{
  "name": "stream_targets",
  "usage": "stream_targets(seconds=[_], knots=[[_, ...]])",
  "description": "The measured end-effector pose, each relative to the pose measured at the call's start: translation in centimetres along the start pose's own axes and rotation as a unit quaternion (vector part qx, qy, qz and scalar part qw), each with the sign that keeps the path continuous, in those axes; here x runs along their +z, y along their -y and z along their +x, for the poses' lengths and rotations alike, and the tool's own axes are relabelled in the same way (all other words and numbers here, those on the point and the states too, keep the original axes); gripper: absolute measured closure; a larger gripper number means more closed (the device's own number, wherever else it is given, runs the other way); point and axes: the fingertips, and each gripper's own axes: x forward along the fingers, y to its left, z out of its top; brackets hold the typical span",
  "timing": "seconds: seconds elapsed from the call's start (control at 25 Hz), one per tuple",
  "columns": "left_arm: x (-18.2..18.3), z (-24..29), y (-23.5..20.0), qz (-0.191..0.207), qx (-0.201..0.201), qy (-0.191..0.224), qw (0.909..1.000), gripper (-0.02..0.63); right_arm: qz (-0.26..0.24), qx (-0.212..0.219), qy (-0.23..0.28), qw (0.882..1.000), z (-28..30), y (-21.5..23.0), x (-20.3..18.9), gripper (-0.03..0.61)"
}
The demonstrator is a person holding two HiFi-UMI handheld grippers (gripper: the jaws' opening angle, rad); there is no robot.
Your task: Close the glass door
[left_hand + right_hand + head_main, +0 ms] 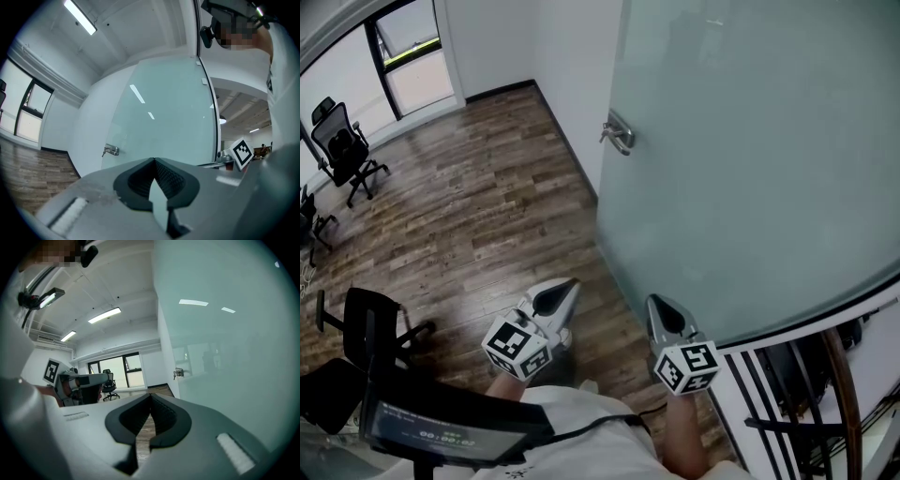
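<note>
- The left gripper (569, 285) is held with its jaws brought fully together at the tips, and nothing is gripped between them; this is seen plainly in the left gripper view (153, 161).
- The right gripper (657, 304) is likewise closed tip to tip and empty, as its own view (150, 396) shows.
- Both grippers are held low in the head view, side by side and apart from each other. A marker cube (517, 346) is carried on the left one and another marker cube (687, 367) on the right.
- The frosted glass door (750, 159) is seen at the right of the head view, with its lower edge just above the right gripper. Whether that gripper touches the glass cannot be told.
- In the right gripper view the glass door (225, 357) fills the right side, just beside the closed jaws.
- In the left gripper view the glass door (164, 117) is seen straight ahead, beyond the jaws.
- A metal handle (619, 136) is mounted near the door's left edge. That edge is seen close to a white wall (567, 75).
- A wood floor (478, 216) is spread to the left of the door. A black office chair (342, 145) is placed at its far end, near a window (412, 52).
</note>
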Motion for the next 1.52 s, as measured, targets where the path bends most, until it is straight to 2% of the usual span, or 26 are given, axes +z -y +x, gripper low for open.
stream_targets(seconds=[0.24, 0.6, 0.88, 1.12, 1.36, 1.52], knots=[[0.2, 2.2, -4.3, -0.003, -0.002, 0.001, 1.0000, 0.612, -0.003, -0.002, -0.005, 1.000, 4.5, 0.6, 0.7, 0.569], [2.0, 7.6, -13.2, -0.011, -0.007, 0.009, 0.9999, 0.612, -0.017, 0.008, -0.009, 1.000, 14.2, 2.0, 3.8, 0.569], [3.6, 13.9, -20.1, -0.022, -0.036, -0.001, 0.9991, 0.612, -0.011, -0.022, -0.020, 1.000, 22.2, 5.5, 6.4, 0.569], [3.6, 14.9, -20.5, -0.017, -0.058, -0.004, 0.9982, 0.612, -0.003, -0.043, -0.011, 0.999, 22.7, 6.4, 6.3, 0.569], [4.4, 17.8, -25.6, -0.014, -0.080, -0.014, 0.9966, 0.612, -0.006, -0.058, -0.015, 0.998, 29.1, 7.4, 8.0, 0.569], [3.7, 19.3, -27.7, -0.018, -0.080, -0.017, 0.9964, 0.614, -0.011, -0.060, -0.024, 0.998, 31.5, 8.5, 7.4, 0.569]])
